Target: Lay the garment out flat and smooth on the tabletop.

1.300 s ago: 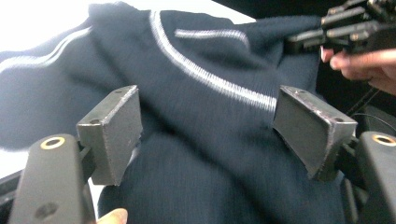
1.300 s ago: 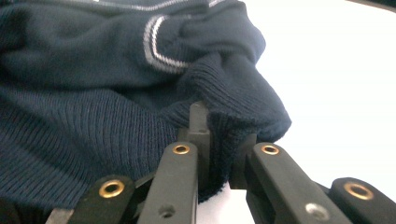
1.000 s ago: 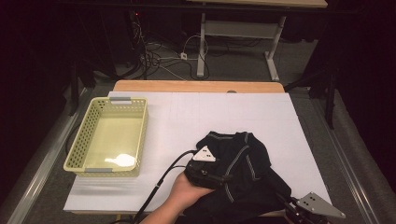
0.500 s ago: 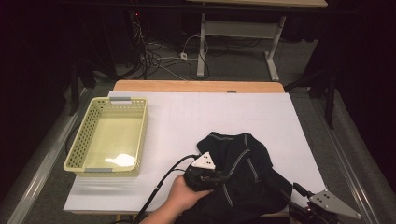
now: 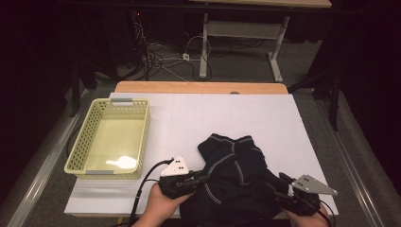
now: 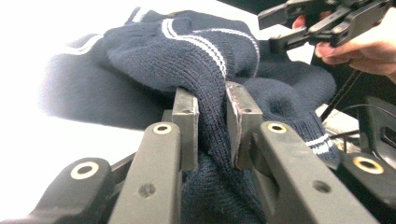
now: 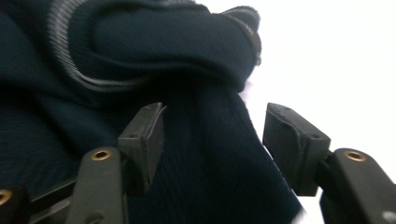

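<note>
A dark navy knitted sweater [image 5: 236, 172] with pale stripes lies bunched on the white table top [image 5: 227, 118] near the front edge. My left gripper [image 5: 205, 178] at its left side has just closed. In the left gripper view that left gripper [image 6: 212, 121] is shut on a fold of the sweater [image 6: 187, 56]. My right gripper [image 5: 279, 182] is at the sweater's right front. Its jaws have just been opening, and in the right gripper view this right gripper [image 7: 215, 135] is open with sweater cloth [image 7: 140, 46] lying between the pads, unpressed. The right gripper [image 6: 271, 31] also appears beyond the sweater.
A pale yellow plastic basket [image 5: 113, 101] stands on the table's left side. Bare white table lies behind and to the right of the sweater. Beyond the far edge are a wooden strip [image 5: 198, 87], floor cables and a desk frame.
My left gripper has slid left and toward the front edge with sweater cloth in its jaws. The right gripper has moved in from the front right corner toward the sweater.
</note>
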Tool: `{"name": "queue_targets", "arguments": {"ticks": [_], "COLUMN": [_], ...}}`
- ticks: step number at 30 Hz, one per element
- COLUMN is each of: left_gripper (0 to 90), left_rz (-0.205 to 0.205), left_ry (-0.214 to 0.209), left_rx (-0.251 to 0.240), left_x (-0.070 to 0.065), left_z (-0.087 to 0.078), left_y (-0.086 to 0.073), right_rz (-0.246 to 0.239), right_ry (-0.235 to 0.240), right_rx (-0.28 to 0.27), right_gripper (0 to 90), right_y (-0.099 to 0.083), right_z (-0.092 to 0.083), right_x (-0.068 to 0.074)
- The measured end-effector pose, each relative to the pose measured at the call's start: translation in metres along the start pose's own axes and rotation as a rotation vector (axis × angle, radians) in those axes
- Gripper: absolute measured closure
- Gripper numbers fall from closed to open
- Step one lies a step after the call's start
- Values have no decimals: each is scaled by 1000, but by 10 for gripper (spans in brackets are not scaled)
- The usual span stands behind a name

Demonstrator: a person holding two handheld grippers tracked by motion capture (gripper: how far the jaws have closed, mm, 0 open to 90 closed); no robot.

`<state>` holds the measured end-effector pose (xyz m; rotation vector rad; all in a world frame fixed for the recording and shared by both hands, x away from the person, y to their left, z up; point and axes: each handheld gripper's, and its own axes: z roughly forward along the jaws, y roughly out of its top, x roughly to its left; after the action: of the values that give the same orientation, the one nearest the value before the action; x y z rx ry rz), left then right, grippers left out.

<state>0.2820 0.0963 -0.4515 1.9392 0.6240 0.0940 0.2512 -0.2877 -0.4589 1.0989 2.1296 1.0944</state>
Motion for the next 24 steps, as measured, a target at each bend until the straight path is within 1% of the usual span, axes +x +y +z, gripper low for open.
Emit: {"name": "queue_targets", "arguments": {"ticks": [3,4,7,12,14,16,19,21,24], "left_gripper": [752,753,753,753,753,752,752,752,752], "left_rz": [-6,-14,-39,-65,-74,-84,-90,-94,-94], "left_ry": [29,32,62,100,99,99,111,118,127], "left_rx": [-6,-4,-7,13,22,27,38,45,50], "left_x": [2,4,7,5,3,2,0,0,0], "left_z": [-14,-19,-35,-55,-60,-66,-70,-72,-74], "left_y": [-8,-11,-23,-44,-51,-56,-63,-67,-70], "right_rz": [-11,-13,-31,-61,-75,-85,-103,-104,-86], "right_ry": [27,35,58,92,113,121,117,121,133], "right_rx": [29,36,61,76,75,80,105,124,134], "right_gripper": [370,362,345,342,345,351,362,363,365], "right_y": [5,8,15,27,32,36,40,41,42], "right_z": [17,23,40,63,73,79,91,97,99], "right_x": [3,5,10,18,23,26,30,30,27]}}
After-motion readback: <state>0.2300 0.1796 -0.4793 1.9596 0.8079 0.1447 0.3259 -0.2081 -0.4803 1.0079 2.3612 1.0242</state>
